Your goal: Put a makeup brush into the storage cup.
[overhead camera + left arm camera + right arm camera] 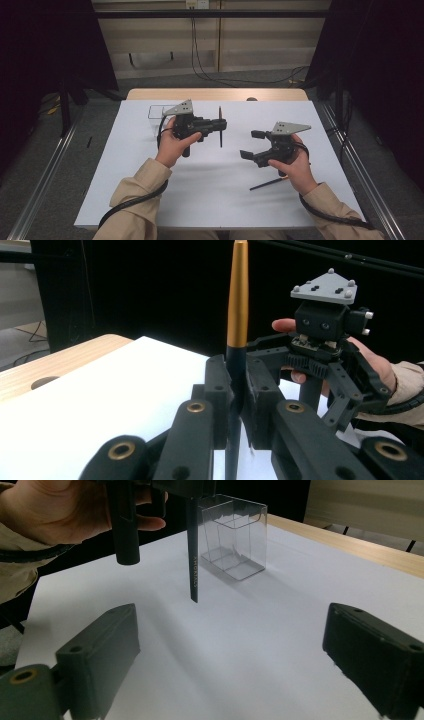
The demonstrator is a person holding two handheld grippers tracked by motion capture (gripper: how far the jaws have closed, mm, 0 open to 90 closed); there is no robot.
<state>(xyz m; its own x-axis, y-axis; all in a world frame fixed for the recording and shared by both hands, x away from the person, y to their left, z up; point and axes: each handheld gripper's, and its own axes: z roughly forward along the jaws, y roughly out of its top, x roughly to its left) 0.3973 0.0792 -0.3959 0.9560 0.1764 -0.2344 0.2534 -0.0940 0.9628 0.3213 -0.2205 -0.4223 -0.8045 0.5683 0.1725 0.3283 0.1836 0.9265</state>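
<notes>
Nearest the person, a second thin dark pen [269, 183] lies flat on the white rectangular table sheet [210, 190], just on the near side of the right gripper [251, 145] and under the right hand [292, 167]. Up from there, that right gripper hangs over the sheet with its jaws spread wide and nothing between them; in the right gripper view the two black pads [100, 645] stand far apart with bare white sheet between. Across the sheet, well apart to the other side, the left hand [172, 145] carries the left gripper [220, 125], and its jaws are clamped tight on a slim pen with a black lower barrel and a gold-orange upper end [220, 126]. In the left gripper view that pen [237, 305] stands upright, pinched at its black section, gold end pointing up against the dark backdrop, with the right gripper [320, 365] facing it farther off. From the right gripper view the black barrel [192, 555] hangs straight down with its tip off the sheet, clear above it. Just beyond the pen, on the far side of the sheet, sits a clear square plastic holder [232, 535], upright and open at the top; in the high view it sits [156, 117] right beside the left gripper, at the far left part of the sheet. Beyond the sheet the wooden tabletop edge [215, 94] shows.
</notes>
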